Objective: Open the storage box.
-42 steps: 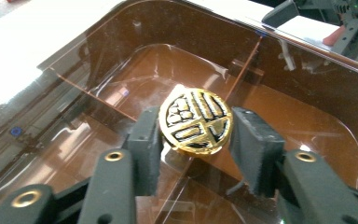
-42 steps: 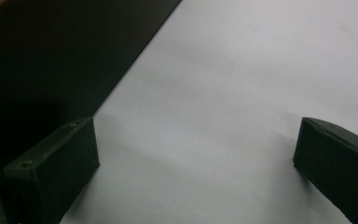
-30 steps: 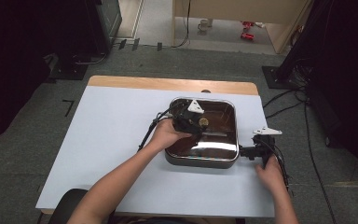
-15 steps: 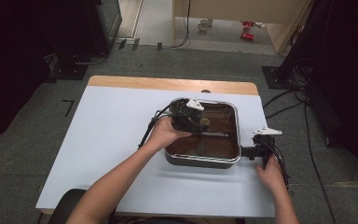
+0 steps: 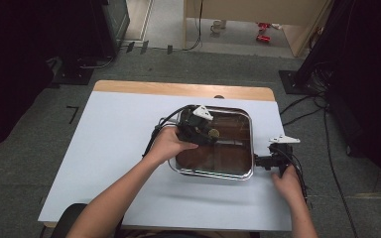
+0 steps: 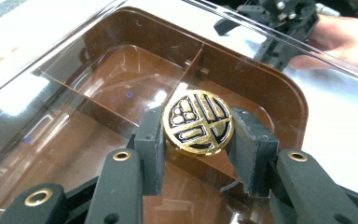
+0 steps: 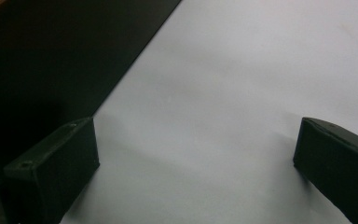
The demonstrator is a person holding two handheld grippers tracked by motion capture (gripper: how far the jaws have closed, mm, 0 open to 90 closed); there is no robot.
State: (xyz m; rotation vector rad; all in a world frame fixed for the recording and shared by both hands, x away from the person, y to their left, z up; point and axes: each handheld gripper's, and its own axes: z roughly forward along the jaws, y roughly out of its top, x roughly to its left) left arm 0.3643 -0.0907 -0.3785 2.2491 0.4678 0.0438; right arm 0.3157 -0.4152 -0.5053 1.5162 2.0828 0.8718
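A brown box (image 5: 213, 174) with inner dividers sits on the table right of centre. Its clear lid (image 6: 23, 98) bears a round gold knob (image 6: 198, 122) with a black pattern. My left gripper (image 6: 198, 135) is shut on that knob, one pad on each side, and holds the lid a little above the box (image 6: 279, 88). From above, the left gripper (image 5: 206, 133) hangs over the box's left half. My right gripper (image 5: 259, 161) rests on the table at the box's right side, pointing at it. Its jaws (image 7: 196, 154) stand wide open over bare white table.
The white table top (image 5: 104, 148) has a wooden strip (image 5: 178, 89) along its far edge. Cables (image 5: 302, 114) run over the floor to the right, and dark equipment stands at the left and right. The right hand (image 6: 340, 42) and its gripper (image 6: 284, 23) lie beyond the lid.
The left gripper has risen with the knob in its grip, lifting the lid; the glare on the lid has gone and the brown inside shows. The right gripper has not moved.
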